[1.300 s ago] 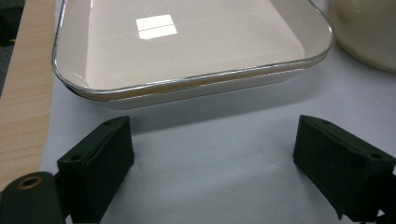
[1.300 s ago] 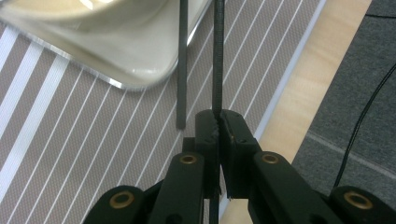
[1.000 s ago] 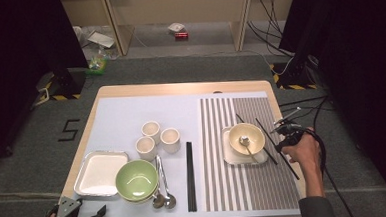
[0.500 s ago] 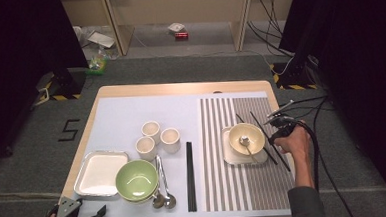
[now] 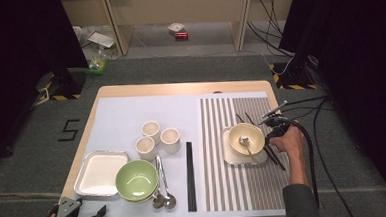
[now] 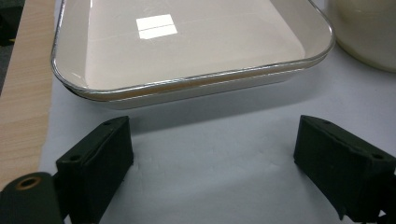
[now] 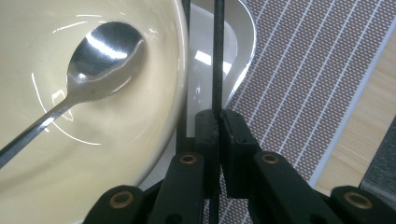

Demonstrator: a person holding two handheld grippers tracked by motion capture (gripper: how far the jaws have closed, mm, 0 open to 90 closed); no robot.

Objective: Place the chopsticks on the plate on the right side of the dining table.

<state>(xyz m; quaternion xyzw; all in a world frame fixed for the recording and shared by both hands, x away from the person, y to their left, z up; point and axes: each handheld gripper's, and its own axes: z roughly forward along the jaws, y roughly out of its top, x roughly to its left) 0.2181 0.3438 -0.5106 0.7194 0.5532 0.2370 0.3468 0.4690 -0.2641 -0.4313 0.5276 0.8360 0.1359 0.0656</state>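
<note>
The right tool (image 7: 218, 135) is clenched on a black chopstick (image 7: 217, 56) that runs up the middle of the right gripper view, just beside the cream bowl (image 7: 93, 140) and over its plate (image 7: 243, 28); in the high view this sits right of centre. A second chopstick (image 5: 273, 157) lies beside the plate. The thin stick could pivot or slip in the narrow pinch, or knock the bowl and rattle the spoon (image 7: 105, 49). The left tool (image 6: 212, 154) is released, hovering over the surface (image 6: 210, 186) before the tray (image 6: 187, 88).

place: lab/studio | cues: black curtains (image 5: 23, 57), floor cables (image 5: 327, 131), hazard tape (image 5: 290, 86)
</note>
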